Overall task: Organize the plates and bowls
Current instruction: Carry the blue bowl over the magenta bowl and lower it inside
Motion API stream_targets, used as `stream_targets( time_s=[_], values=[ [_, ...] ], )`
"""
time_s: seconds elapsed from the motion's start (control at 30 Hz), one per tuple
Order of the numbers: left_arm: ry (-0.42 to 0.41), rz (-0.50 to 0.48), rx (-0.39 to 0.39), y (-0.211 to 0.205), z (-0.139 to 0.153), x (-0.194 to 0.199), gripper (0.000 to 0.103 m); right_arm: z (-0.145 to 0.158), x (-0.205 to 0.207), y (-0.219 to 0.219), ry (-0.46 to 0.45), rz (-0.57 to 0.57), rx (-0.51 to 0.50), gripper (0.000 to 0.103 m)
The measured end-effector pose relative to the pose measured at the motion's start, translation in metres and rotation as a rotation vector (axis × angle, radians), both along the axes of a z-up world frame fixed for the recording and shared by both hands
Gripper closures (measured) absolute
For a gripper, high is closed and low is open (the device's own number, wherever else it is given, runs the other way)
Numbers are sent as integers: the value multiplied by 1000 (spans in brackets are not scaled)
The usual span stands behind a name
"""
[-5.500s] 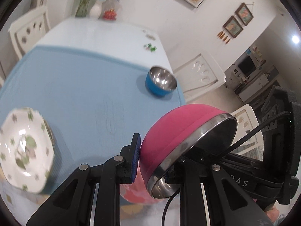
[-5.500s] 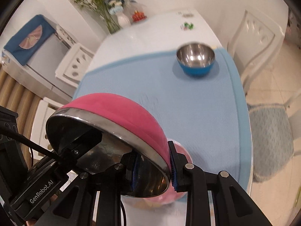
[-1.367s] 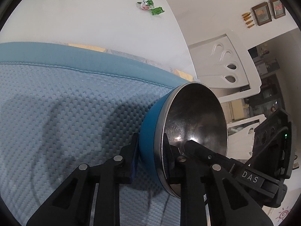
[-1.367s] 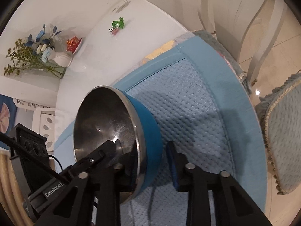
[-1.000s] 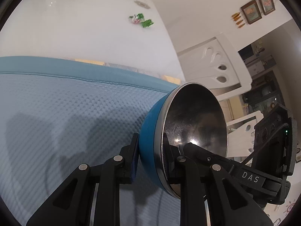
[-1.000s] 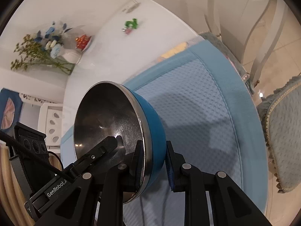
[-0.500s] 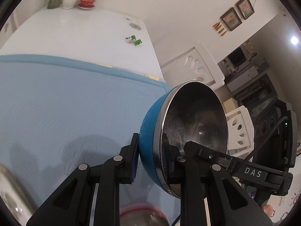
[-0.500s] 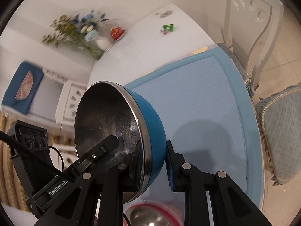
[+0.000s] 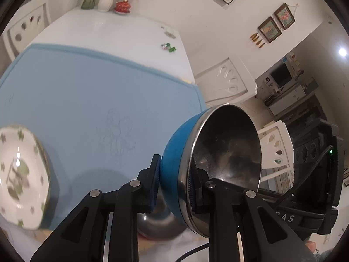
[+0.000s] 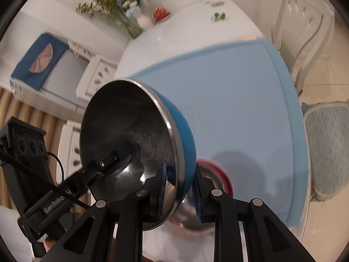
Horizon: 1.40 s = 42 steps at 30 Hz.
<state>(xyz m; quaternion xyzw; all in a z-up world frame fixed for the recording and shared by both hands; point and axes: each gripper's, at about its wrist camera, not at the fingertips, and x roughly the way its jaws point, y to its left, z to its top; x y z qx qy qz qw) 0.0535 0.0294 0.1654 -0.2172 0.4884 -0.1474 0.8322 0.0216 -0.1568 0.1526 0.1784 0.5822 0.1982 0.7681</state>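
Both grippers are shut on the rim of one blue bowl (image 9: 174,152) with a steel inside, held in the air above the near table edge. My left gripper (image 9: 172,181) clamps one side of the rim. My right gripper (image 10: 178,187) clamps the opposite side of the bowl (image 10: 183,135). Below the blue bowl a pink bowl (image 10: 220,174) with a steel inside stands on the blue mat (image 9: 98,91); it also shows in the left wrist view (image 9: 159,224). A white floral plate (image 9: 21,174) lies on the mat at the near left.
The blue mat (image 10: 240,91) covers the near part of a white table (image 9: 104,30). A flower vase (image 9: 106,0), a small red dish (image 9: 123,5) and green candies (image 9: 169,47) sit at the far end. White chairs (image 9: 226,83) stand around the table.
Both grippers have carried the blue bowl back from the far right of the mat toward the near edge. The pink bowl has come into view beneath it, and the floral plate at the left.
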Motion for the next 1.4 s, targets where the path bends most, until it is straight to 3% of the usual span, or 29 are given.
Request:
stream_targets(
  time_s=[0.33,0.7,0.9,1.27,1.4],
  values=[
    [103,-7,-33,-8,-39,-30,85,-25,-11,-4,72,11,-48,80],
    [131,-43,18,-20,-56,-40,85,-45,-16,-8,152,24,-53,80],
    [156,-64,43,-31,-69,-44,85,-58,-12,1,161,72,-120,79],
    [201,-57,1,-25,-90,-45,85,-72,-6,6,194,77,-158,79],
    [209,-66,37,-29,-91,-41,83,-74,-4,7,202,71,-161,79]
  ],
)
